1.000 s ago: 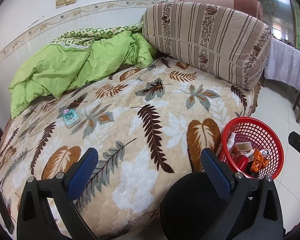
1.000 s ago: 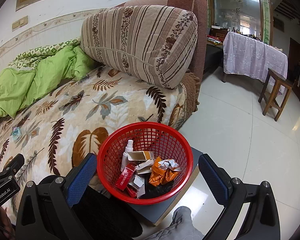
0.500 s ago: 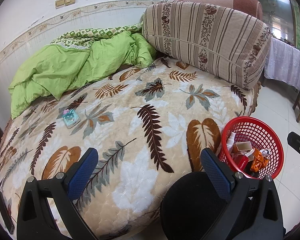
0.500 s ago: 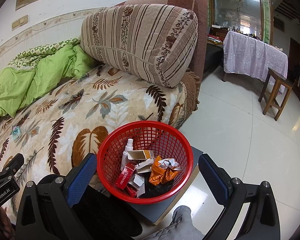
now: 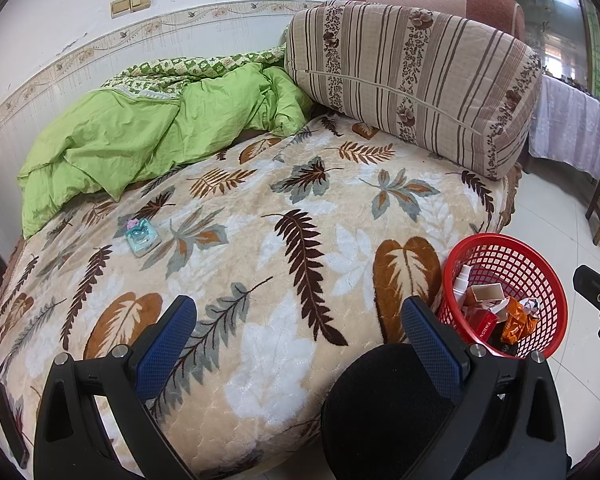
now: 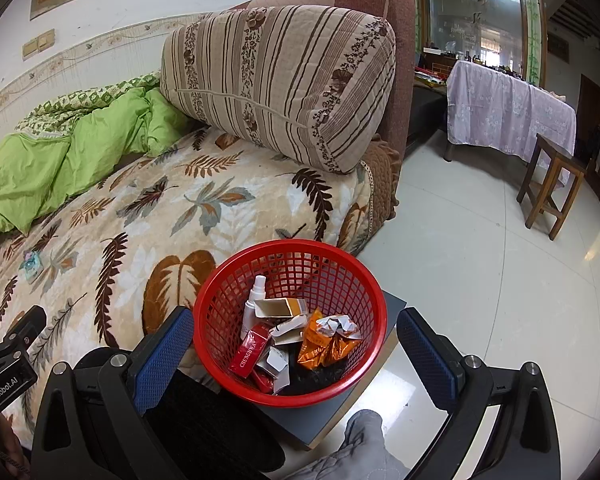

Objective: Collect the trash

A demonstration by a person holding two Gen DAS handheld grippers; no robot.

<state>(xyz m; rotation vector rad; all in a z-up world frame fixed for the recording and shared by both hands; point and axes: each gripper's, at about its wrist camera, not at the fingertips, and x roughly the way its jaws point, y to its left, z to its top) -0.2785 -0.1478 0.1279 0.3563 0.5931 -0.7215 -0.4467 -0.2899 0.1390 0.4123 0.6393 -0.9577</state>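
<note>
Left wrist view: one small pale-blue crinkled plastic wrapper (image 5: 142,236) lies on the leaf-patterned plush blanket (image 5: 284,280), near the bed's far left edge.
My left gripper (image 5: 296,328) and right gripper (image 6: 292,340) are both spread wide and empty, the right over the red mesh plastic basket (image 6: 220,300). The wrapper looks light, soft and slippery; I'd pinch its raised crumpled edge.

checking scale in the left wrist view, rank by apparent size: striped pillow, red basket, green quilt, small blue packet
1. green quilt and striped pillow: look alike, unranked
2. red basket
3. small blue packet
</note>
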